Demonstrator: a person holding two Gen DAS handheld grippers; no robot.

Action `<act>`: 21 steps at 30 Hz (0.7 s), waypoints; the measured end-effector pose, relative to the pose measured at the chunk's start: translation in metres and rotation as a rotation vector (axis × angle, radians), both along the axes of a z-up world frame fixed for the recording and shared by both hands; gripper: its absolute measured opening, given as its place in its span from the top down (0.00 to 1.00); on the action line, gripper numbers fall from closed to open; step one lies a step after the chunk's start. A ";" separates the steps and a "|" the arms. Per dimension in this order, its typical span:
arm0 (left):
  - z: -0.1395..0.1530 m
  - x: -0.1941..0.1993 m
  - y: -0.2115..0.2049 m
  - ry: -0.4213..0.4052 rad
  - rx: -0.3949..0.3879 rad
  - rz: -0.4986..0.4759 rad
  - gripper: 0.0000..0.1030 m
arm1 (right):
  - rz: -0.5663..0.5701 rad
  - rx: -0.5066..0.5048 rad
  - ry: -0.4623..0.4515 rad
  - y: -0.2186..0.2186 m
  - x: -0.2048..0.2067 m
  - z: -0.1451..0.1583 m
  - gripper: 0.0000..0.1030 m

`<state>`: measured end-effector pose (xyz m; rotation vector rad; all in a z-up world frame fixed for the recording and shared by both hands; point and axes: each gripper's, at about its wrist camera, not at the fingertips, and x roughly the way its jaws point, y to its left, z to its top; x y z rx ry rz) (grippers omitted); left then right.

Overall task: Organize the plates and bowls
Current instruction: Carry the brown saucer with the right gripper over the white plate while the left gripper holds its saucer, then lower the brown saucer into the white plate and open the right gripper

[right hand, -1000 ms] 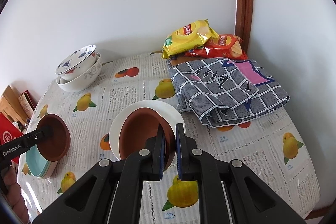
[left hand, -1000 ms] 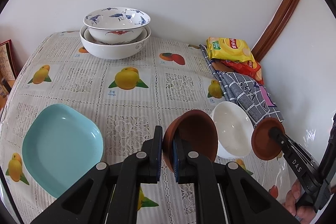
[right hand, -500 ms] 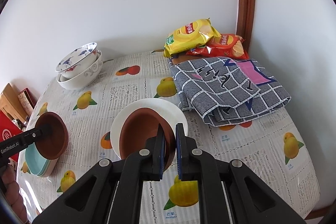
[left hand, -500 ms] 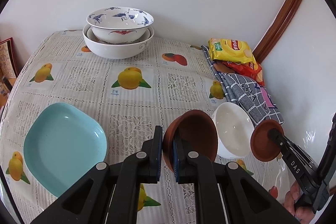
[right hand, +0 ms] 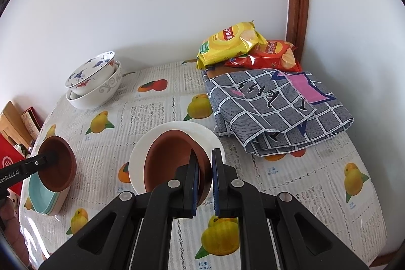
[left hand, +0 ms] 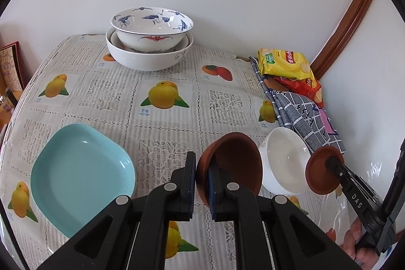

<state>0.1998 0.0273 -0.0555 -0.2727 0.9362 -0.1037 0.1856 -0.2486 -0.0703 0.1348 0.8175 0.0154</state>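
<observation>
My left gripper [left hand: 201, 180] is shut on the rim of a brown bowl [left hand: 235, 163], held above the table; it also shows in the right wrist view [right hand: 59, 163], over the light blue plate [right hand: 48, 201]. My right gripper [right hand: 203, 179] is shut on the rim of a second brown bowl [right hand: 172, 161], held over a white bowl [right hand: 141, 158]. In the left wrist view that second brown bowl [left hand: 321, 173] hangs just right of the white bowl [left hand: 283, 163]. The light blue plate [left hand: 78, 173] lies at the left.
Two stacked bowls, a blue-patterned one [left hand: 152, 24] in a white one [left hand: 149, 55], stand at the back by the wall. A folded grey checked cloth [right hand: 276, 108] and chip bags [right hand: 233, 42] lie at the right. The fruit-print tablecloth [left hand: 164, 98] covers the table.
Both grippers still hold their brown bowls. The left view has shifted slightly forward and to the left; the right gripper's bowl stays over the white bowl.
</observation>
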 end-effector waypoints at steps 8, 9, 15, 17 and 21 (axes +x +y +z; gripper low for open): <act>-0.005 0.011 -0.009 0.015 0.009 -0.014 0.91 | 0.027 -0.007 0.041 0.008 0.014 -0.018 0.91; -0.006 0.011 -0.011 0.017 0.011 -0.017 0.91 | 0.028 -0.012 0.042 0.010 0.015 -0.020 0.91; -0.012 0.020 -0.016 0.030 0.018 -0.021 0.91 | 0.057 -0.011 0.071 0.018 0.028 -0.035 0.91; -0.013 0.023 -0.018 0.033 0.023 -0.023 0.91 | 0.063 -0.017 0.077 0.020 0.032 -0.039 0.91; -0.017 0.029 -0.022 0.041 0.031 -0.028 0.91 | 0.075 -0.012 0.098 0.021 0.040 -0.047 0.91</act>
